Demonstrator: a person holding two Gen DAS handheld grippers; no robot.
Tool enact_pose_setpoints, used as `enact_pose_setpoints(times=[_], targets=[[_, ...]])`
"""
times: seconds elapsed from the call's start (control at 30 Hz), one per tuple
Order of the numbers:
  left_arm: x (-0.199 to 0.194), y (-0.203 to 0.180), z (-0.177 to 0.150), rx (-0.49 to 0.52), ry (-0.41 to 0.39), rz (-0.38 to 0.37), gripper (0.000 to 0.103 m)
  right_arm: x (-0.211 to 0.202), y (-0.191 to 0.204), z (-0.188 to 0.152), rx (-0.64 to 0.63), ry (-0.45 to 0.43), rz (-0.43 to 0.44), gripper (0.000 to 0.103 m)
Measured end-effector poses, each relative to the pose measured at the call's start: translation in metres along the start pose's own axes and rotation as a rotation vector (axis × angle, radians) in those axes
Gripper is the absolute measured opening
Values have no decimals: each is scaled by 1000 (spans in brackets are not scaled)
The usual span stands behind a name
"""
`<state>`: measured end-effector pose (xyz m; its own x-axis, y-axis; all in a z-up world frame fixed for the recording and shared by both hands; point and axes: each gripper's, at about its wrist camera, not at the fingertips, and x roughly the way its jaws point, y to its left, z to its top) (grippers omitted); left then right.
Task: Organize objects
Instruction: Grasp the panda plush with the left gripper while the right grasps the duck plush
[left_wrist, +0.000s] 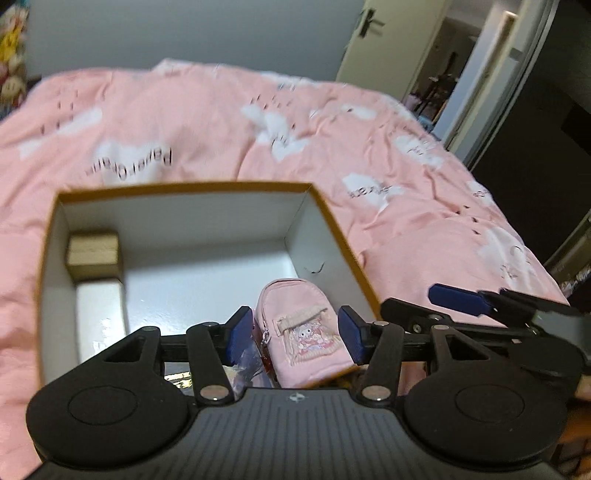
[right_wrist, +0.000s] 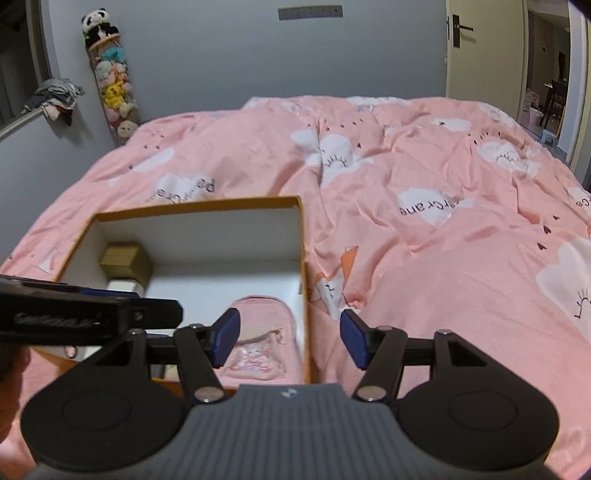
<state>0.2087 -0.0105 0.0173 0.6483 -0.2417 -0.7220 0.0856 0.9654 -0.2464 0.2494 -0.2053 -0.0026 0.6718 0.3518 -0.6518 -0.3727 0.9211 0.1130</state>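
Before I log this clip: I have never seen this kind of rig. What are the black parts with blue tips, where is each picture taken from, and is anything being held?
No robot here: a person carries a hand-held claw in each hand, and a fisheye camera on each looks forward along its two blue-padded fingers. One picture is from the left claw, the other from the right claw; each also catches the other claw at its edge. Both are open and hold nothing. They hang over a bed with a pink cloud-print duvet. On it sits an open cardboard box, white inside. In the box lie a small pink backpack-shaped pouch with a cartoon patch, a small tan box in the far left corner, and a white box just in front of it. The left claw's fingers stand either side of the pouch, not touching it. The right claw straddles the box's right wall.
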Motion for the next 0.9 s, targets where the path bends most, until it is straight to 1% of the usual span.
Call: enact_pose_setpoints(times=[0.07,0.2,0.33,0.5,0.57,0.67,0.77,0.9], targets=[[-14,-5,-5,24,-17,-7,61,-11,5,-3,-9,-13,12,62],[-31,-10,-19,53,-10,-16,61,-33,13,-14,-26,-22,38,63],[-32,-12,-40,91,29,7,59,-46,17,-29,-36,-2,56,63],[-30,-9,-70,85,84,10,58,-52,21,-56,-42,58,59,63],[-28,-7,-82,66,114,4,57,-53,22,-70,-45,91,56,63],[-21,4,-97,-3,154,-34,57,-48,23,-94,-41,159,51,62],[-13,11,-108,-58,196,-54,57,-42,23,-115,-31,224,57,61],[-8,14,-114,-74,216,-64,57,-35,22,-123,-23,256,61,58]])
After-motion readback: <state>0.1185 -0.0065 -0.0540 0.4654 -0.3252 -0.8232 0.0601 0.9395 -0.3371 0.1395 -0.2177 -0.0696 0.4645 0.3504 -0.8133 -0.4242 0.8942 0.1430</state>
